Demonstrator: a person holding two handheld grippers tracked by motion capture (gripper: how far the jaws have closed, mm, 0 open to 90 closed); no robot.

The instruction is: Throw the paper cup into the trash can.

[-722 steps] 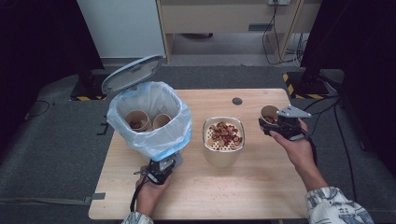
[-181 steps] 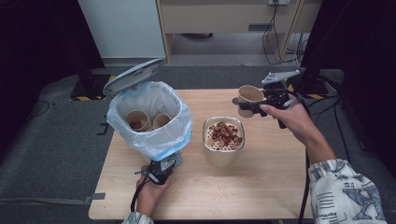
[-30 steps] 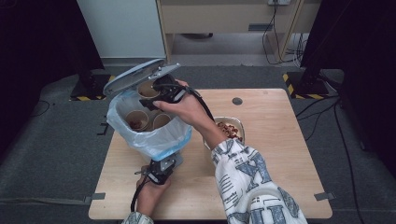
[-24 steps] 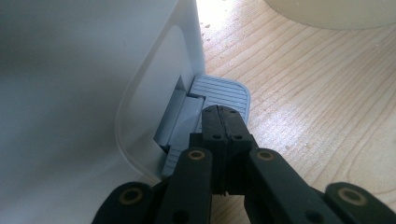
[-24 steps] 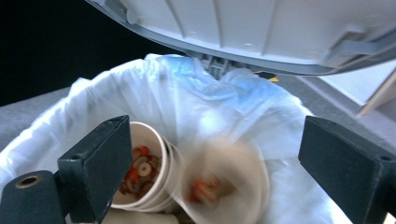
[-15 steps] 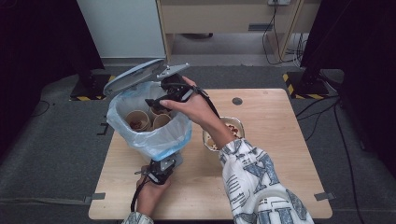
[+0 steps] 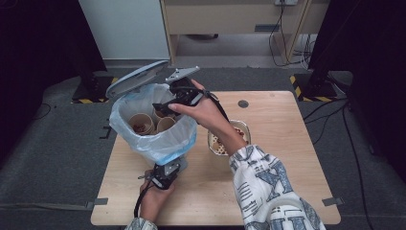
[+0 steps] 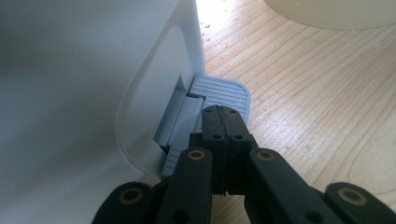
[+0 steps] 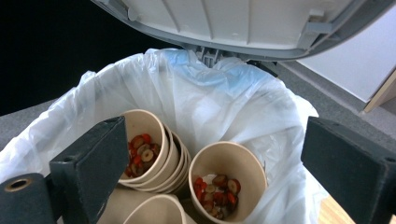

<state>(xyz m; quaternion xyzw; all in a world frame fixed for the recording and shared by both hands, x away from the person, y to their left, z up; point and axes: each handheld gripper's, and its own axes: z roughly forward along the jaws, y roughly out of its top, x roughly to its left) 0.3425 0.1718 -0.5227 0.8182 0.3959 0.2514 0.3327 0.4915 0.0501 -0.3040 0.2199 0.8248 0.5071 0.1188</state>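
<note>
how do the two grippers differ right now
The left gripper is shut, with nothing between its jaws, pressing the bin's grey pedal low by the table; the right gripper has just been opening and stands wide and empty. The left sits at the bin's foot; the right hangs above the bag-lined bin, over the paper cups. Both are black, each held in one hand.

The wooden counter [image 7: 282, 143] carried a white pedal bin [image 7: 158, 143] lined with a plastic bag at its left side, and just right of it a paper bowl [image 7: 239, 132] of dried pieces; a small dark disc [image 7: 243, 103] sat near the far edge.
</note>
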